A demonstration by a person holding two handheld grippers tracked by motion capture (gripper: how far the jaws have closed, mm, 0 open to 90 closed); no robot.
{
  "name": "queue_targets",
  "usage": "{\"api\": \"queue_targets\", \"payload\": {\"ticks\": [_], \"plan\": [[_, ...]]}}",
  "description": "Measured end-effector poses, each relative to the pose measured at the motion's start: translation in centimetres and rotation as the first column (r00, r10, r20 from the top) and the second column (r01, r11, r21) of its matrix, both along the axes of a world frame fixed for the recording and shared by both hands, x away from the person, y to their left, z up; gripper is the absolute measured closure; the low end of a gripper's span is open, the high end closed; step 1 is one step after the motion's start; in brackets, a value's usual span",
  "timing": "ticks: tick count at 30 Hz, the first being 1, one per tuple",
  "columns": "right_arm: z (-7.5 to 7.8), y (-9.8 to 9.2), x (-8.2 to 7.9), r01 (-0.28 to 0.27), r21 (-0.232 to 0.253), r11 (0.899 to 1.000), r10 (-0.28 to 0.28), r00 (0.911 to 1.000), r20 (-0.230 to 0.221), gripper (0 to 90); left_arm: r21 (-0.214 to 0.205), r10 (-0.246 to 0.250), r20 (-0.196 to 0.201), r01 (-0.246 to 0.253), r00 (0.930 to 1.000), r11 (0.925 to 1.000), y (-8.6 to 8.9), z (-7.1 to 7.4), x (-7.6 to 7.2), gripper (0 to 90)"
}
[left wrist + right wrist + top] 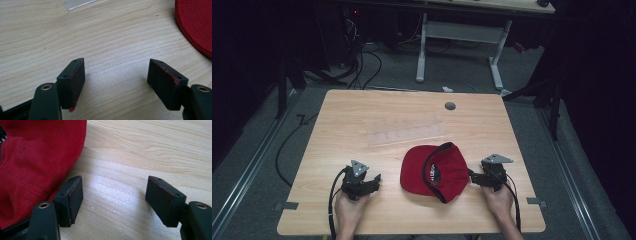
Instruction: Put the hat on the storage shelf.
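The left gripper (377, 178) rests low over the table (362, 115), held in the left hand (348, 210). Its jaws stand wide apart with bare wood between them; nothing is gripped. The left gripper view shows the cap (197, 22) off to the upper right, near but apart from the jaws.

The right gripper (472, 175) sits at the opposite side, held in the right hand (498, 200). Its jaws are also spread wide and hold nothing. In the right gripper view, one jaw lies just beside the cap's (32, 157) red fabric edge, possibly touching it; the other stands over bare wood.

The cap (434, 171) lies between the two grippers, near the front edge, underside up, with its dark inner band showing. A clear strip (407, 134) lies behind it, well apart.

Judgement: the work on the cap is at an early stage. Neither gripper has taken hold. The right gripper appears positioned to close on the fabric edge; the left has yet to reach the cap. Gripping and handling remain.
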State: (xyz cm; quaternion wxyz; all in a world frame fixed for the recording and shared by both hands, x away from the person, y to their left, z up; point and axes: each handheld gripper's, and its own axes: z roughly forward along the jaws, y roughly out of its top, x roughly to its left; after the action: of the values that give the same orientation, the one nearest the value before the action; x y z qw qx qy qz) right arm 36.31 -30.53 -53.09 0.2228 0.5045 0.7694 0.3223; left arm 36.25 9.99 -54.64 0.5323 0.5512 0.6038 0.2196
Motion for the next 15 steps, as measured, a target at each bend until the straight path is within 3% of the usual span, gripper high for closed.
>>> {"api": "queue_targets", "payload": {"ticks": [15], "plan": [[0.02,-0.11,0.06,-0.004,0.007,1.000,0.004,1.0000,-0.002,30.9,0.002,-0.007,-0.003,0.007,1.0000,1.0000,-0.07,-0.01,-0.03,28.7]]}}
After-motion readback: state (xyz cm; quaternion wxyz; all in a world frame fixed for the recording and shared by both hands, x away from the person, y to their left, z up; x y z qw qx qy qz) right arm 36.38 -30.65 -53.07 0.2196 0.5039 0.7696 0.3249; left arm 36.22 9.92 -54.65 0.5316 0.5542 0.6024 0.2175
